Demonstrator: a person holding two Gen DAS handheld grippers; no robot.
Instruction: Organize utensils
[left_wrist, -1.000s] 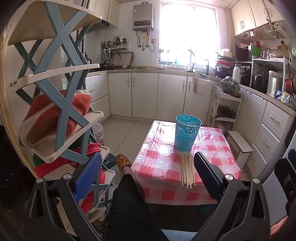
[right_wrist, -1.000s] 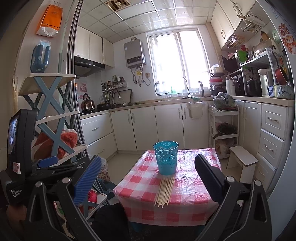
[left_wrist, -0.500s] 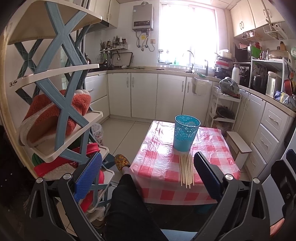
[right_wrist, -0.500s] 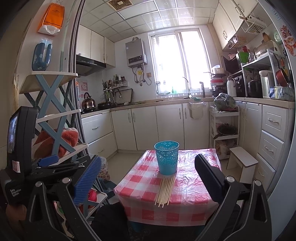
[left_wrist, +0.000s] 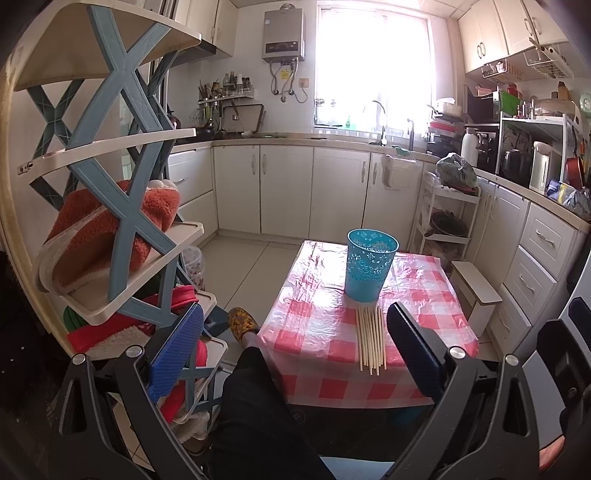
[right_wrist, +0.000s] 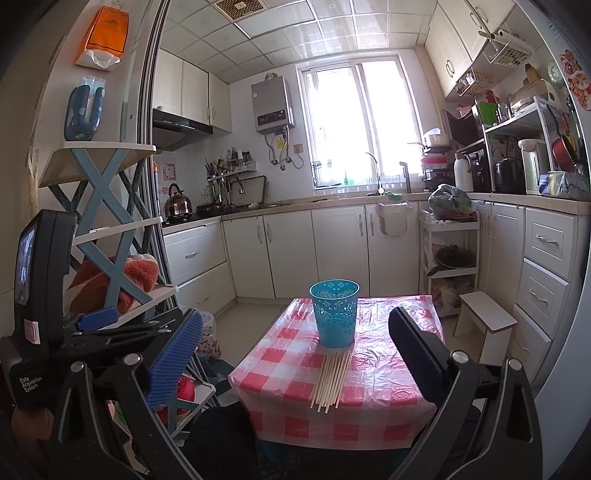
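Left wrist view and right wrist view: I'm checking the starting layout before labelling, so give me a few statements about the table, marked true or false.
1. The bundle of pale wooden chopsticks lies flat on the red-and-white checked tablecloth. True.
2. The teal perforated plastic cup lies tipped on its side. False: it stands upright.
3. The left claw grips a chopstick. False: it is open and empty.
4. The right claw is open. True.
5. Chopsticks stand in the cup. False: none shows above its rim.

Turquoise lace-patterned cup (left_wrist: 371, 269), pale wooden chopsticks (left_wrist: 371, 338), red-and-white checked tablecloth (left_wrist: 314, 325), orange slipper (left_wrist: 96, 229)
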